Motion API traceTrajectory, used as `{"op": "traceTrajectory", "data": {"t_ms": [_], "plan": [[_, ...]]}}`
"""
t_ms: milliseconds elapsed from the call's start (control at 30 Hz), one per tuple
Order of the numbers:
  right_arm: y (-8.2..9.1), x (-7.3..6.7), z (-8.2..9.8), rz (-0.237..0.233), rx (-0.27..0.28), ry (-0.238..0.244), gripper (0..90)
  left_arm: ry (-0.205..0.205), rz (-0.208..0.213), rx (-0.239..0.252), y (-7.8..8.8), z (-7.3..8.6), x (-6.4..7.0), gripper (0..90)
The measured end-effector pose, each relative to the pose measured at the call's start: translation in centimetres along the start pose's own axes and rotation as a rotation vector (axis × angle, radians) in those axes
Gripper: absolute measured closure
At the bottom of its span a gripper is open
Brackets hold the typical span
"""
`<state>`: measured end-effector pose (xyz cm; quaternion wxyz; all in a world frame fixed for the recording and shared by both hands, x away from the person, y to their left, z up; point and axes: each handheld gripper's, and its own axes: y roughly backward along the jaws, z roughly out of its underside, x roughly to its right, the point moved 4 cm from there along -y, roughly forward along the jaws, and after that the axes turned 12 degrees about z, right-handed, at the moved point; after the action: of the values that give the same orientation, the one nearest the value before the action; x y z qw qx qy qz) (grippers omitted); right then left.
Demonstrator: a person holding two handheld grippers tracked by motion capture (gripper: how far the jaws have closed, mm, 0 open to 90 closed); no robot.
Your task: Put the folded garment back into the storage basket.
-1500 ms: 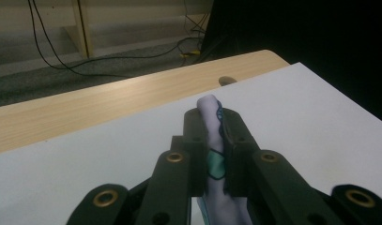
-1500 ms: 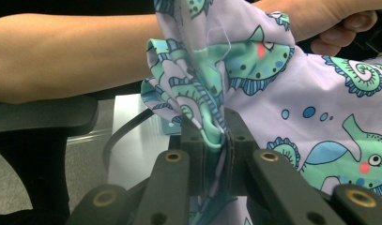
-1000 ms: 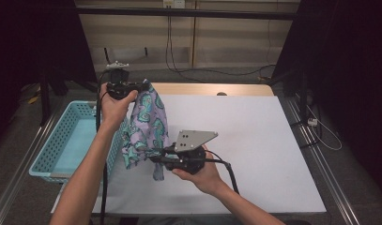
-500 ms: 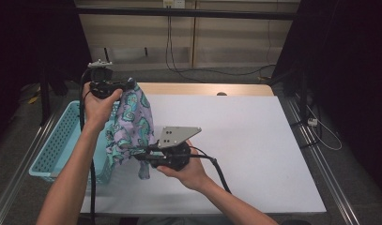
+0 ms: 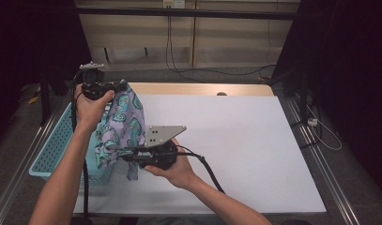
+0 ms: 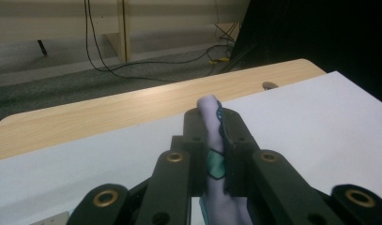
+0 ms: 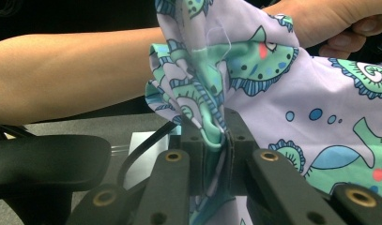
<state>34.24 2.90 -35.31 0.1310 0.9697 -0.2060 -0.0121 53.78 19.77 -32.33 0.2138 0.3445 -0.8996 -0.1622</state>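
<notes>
High view, from above your side of the table: the lilac cloth (image 5: 120, 124), printed with teal sea creatures, hung in the air between your two grippers, over the left edge of the white tabletop (image 5: 245, 150) and just beside the blue basket (image 5: 55, 145). Your left gripper (image 5: 122, 86) held its upper edge up high; in the left gripper view its jaws were clamped tight on a thin fold of the cloth (image 6: 216, 140). Your right gripper (image 5: 127, 157) sat lower and nearer you, and the right gripper view showed its jaws pinched just as tight on a bunched wad of the cloth (image 7: 212, 108).

You had little fabric in the left jaws, by the look of it, so a sharp tug between the hands could have pulled that fold free and dropped the top edge. The loose tail under your right gripper dangled close to the basket's near corner; it might have snagged on the rim or draped half outside if you lowered too early. The bunched grip on the right could also have kept the cloth from spreading flat.

Around you, the tabletop lay white and bare to the right, a strip of wood (image 5: 198, 89) ran along its far edge, and cables (image 5: 193, 70) trailed on the floor beyond. Your own left forearm (image 5: 62, 178) crossed over the basket, partly blocking the way down into it.
</notes>
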Motion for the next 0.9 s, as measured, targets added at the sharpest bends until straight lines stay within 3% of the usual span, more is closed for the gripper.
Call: {"op": "traceTrajectory", "data": {"t_ms": [700, 900], "plan": [[-2.5, 0.1, -2.0, -0.02, 0.018, 0.004, 82.0, 0.01, -0.029, 0.041, 2.4, -1.2, -2.0, 82.6], [-3.3, 0.1, -2.8, -0.022, 0.013, 0.021, 82.0, 0.019, -0.029, 0.084, 3.5, -2.2, -2.5, 82.6]]}}
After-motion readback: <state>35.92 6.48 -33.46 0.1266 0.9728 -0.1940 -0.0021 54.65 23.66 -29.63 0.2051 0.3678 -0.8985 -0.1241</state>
